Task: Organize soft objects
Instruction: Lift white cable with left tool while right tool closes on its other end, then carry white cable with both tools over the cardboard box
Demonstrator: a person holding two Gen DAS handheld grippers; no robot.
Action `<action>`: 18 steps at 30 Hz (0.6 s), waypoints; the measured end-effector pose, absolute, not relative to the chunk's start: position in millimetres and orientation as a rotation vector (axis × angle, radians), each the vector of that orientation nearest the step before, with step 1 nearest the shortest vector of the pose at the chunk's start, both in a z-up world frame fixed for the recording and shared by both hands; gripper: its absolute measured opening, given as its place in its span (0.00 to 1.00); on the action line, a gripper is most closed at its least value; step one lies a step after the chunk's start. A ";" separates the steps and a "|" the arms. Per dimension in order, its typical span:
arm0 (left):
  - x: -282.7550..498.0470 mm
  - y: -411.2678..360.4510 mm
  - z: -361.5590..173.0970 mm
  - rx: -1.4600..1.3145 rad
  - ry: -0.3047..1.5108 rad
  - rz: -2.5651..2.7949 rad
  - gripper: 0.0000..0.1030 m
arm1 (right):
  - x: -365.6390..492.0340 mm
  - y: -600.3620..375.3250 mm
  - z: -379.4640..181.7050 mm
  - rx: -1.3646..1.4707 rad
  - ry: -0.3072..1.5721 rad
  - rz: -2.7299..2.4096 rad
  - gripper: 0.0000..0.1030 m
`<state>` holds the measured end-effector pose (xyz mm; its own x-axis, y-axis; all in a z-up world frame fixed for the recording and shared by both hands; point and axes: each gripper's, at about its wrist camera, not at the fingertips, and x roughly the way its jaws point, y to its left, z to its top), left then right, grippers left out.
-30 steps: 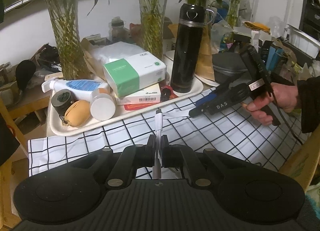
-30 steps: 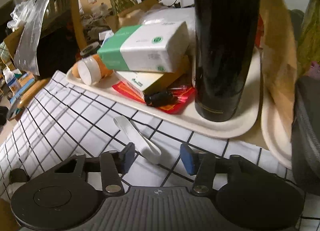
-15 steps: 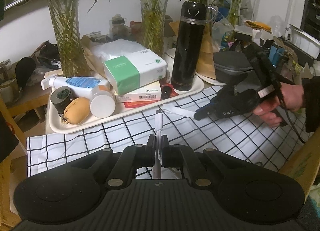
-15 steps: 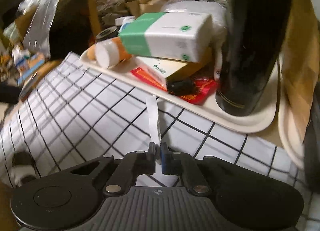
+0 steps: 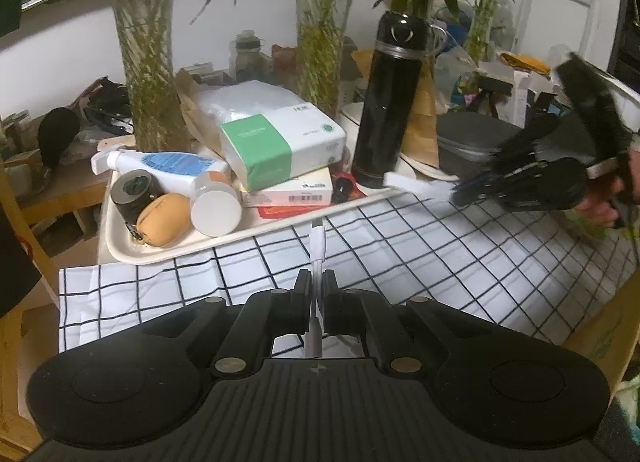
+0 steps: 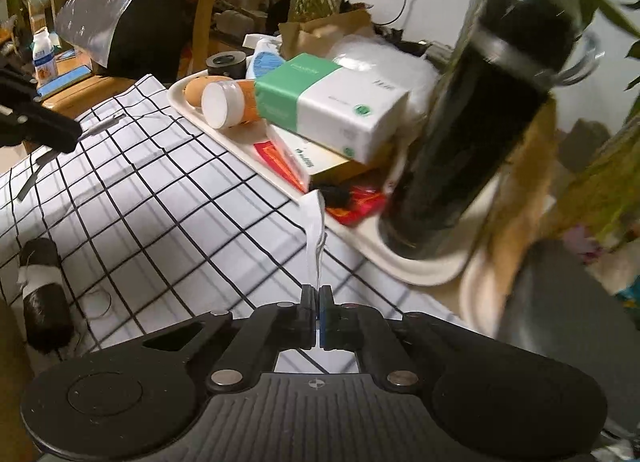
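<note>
My left gripper is shut on a white cable adapter that sticks out forward over the checked tablecloth. My right gripper is shut on a white elastic strap and holds it lifted above the cloth. In the left wrist view the right gripper is at the right, raised, with the white strap hanging out to its left near the black flask.
A cream tray holds a green-and-white tissue pack, boxes, a spray bottle, a tan pouch and the flask. Glass vases with bamboo stand behind. A black roll lies at the cloth's left edge.
My right gripper closed on the white strap and lifted it off the cloth, moving up and to the right. My left gripper stayed still, shut on the adapter.
</note>
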<state>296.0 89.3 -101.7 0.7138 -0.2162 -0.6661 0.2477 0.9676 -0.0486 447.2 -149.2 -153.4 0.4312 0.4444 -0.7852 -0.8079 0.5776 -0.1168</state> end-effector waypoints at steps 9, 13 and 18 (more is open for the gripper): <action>289.9 97.2 -93.7 0.034 0.691 -0.205 0.06 | 404.3 -176.6 -109.1 -0.506 0.727 0.759 0.04; 283.2 99.6 -88.2 0.071 0.654 -0.199 0.06 | 381.3 -186.9 -90.4 -0.480 0.691 0.734 0.04; 274.8 111.5 -76.3 0.080 0.631 -0.130 0.06 | 352.7 -200.3 -72.0 -0.464 0.643 0.691 0.04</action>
<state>274.8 111.5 -76.3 0.7999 -0.0965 -0.5923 0.1450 0.9888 0.0348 352.7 -200.3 -72.0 0.5941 0.4347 -0.6768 -0.7065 0.6843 -0.1807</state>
